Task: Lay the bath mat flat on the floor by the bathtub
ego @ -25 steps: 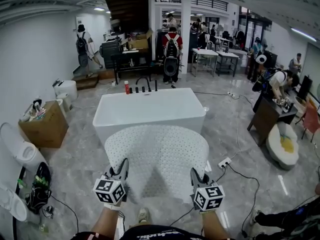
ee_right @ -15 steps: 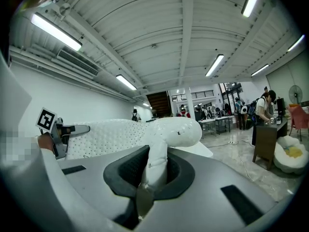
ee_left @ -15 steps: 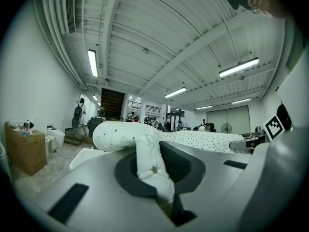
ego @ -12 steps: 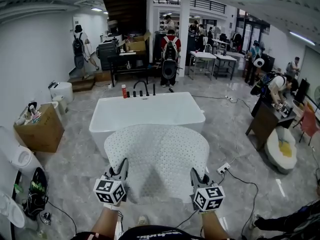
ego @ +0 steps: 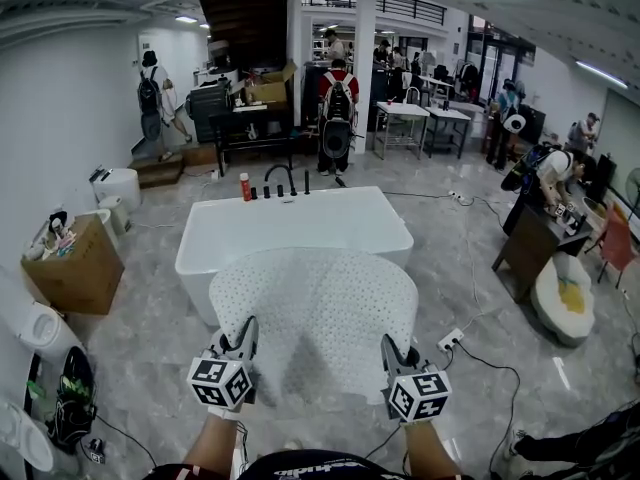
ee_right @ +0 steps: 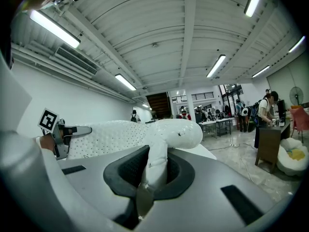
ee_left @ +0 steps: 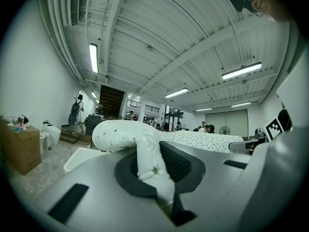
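Head view. A white bath mat, dotted with small holes, stretched out in the air between two tools, above the grey marble floor and not lying on it. On the near left corner, the left gripper clamped shut on the fabric. On the near right corner, the right gripper clamped the same way, both pointing toward the far side. Far edge of the mat hiding part of the near wall of the white bathtub. On the tub's far rim, a black faucet and a red bottle. To the left, a cardboard box near the wall. To the right of the mat, a white power strip on the floor with its cable. Far behind the tub, a person with a backpack, facing away.

Left gripper view. Jaws closed tight on a bunched fold of the bath mat. Fabric rising out of the pinch, curling left, then running right as a dotted sheet toward the right gripper at the right edge. Tub rim low at the left, box further left.

Right gripper view. Jaws pressed together on a rolled corner of the bath mat. Fabric bulging above the pinch and spreading left toward the left gripper, seen there with its marker cube.
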`<move>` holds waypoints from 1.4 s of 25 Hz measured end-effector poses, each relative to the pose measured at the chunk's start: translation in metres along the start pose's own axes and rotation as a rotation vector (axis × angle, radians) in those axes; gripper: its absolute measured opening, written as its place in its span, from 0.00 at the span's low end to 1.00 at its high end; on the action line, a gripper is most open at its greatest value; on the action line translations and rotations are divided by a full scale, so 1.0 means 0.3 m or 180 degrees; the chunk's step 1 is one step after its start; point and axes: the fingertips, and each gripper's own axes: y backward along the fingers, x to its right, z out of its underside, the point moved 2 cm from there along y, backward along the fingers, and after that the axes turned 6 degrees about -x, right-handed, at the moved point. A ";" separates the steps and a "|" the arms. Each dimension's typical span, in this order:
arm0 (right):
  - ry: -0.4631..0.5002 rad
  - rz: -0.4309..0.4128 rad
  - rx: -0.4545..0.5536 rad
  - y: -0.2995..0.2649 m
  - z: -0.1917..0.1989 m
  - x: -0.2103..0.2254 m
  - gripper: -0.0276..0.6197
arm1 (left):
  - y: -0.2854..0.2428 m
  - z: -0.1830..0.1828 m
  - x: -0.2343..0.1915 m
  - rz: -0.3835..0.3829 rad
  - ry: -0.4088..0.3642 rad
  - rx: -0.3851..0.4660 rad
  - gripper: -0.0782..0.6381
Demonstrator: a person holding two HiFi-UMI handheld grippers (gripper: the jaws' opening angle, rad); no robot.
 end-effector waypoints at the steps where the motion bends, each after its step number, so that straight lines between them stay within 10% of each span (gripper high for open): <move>1: 0.0004 -0.0003 -0.0001 -0.017 0.000 -0.003 0.11 | -0.011 0.001 -0.015 -0.0002 -0.0019 0.0007 0.16; 35: -0.0044 0.0102 -0.0142 -0.521 -0.062 -0.214 0.11 | -0.246 -0.038 -0.496 0.0286 0.0077 0.0119 0.16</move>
